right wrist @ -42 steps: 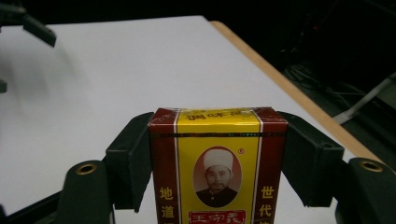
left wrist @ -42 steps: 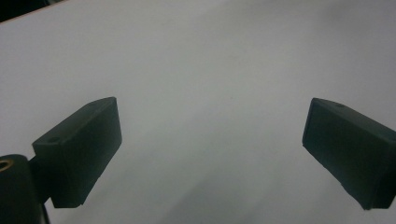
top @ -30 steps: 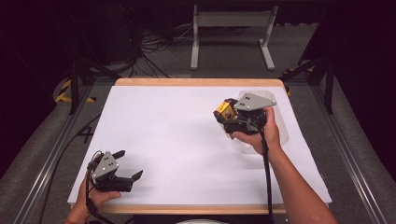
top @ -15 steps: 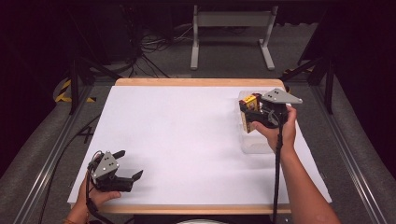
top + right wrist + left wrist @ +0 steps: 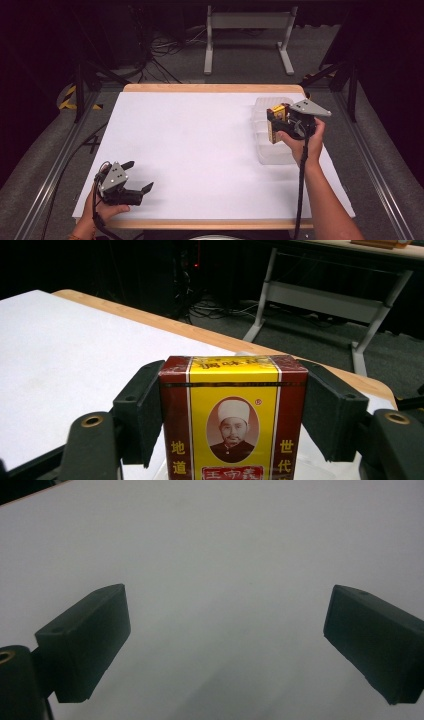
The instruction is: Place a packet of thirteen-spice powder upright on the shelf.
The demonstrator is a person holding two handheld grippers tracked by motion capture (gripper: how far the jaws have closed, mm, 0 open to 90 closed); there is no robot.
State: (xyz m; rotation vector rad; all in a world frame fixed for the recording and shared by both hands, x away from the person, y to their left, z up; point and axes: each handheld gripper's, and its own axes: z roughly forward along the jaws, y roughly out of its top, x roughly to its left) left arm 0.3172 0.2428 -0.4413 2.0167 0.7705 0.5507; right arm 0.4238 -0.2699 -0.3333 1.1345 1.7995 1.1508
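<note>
A red and yellow box (image 5: 233, 415) with a printed portrait sits clamped between the two black jaws of my right gripper (image 5: 233, 410). In the high view that gripper (image 5: 276, 125) holds the box (image 5: 276, 126) above a clear plastic container (image 5: 267, 145) at the table's right side. My left gripper (image 5: 137, 176) rests near the front left corner of the white table top (image 5: 200, 145), held by a hand. In the left gripper view its jaws stand wide apart over bare white surface, and the gripper (image 5: 227, 645) is open.
A wooden edge (image 5: 215, 88) borders the table's far side. Beyond it stand a grey metal frame (image 5: 247, 30) and loose cables (image 5: 165, 50) on a dark floor. Metal rails run along both sides of the table.
My right gripper has carried the box rightward and a little lower, ending over the clear container. The left gripper has stayed where it was.
</note>
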